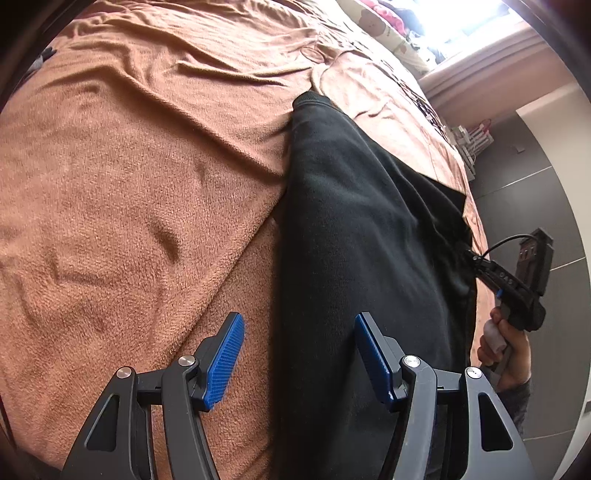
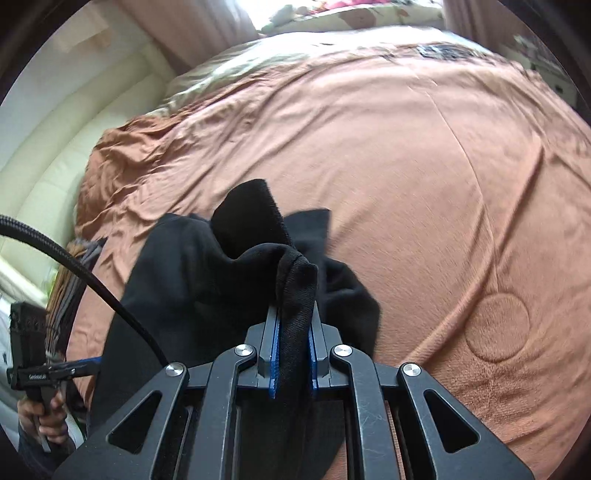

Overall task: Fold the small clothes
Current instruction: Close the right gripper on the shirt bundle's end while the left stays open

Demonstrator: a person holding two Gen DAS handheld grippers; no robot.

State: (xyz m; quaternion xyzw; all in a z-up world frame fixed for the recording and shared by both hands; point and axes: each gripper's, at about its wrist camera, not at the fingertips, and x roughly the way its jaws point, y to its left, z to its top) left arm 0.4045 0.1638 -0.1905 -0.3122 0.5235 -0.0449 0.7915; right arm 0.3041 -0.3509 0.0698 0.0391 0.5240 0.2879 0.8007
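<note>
A black garment (image 1: 351, 221) lies lengthwise on a brown fleece blanket (image 1: 129, 184). My left gripper (image 1: 298, 321) hovers open over the garment's left edge near its lower end, and its blue pads (image 1: 225, 354) do not press the cloth. My right gripper (image 2: 293, 306) is shut on a bunched fold of the black garment (image 2: 184, 277), which stands up lifted between the pads. In the left wrist view the right gripper (image 1: 480, 266) bites the garment's right edge, held by a hand (image 1: 506, 350). In the right wrist view the left gripper (image 2: 85, 365) shows at the lower left.
The blanket (image 2: 424, 166) covers a wide bed, wrinkled at its left side. A cream padded headboard (image 2: 55, 147) runs along the left, and a patterned pillow (image 2: 351, 11) lies at the far end. Grey tiled floor (image 1: 535, 192) lies beyond the bed's right edge. A black cable (image 2: 74, 258) crosses the lower left.
</note>
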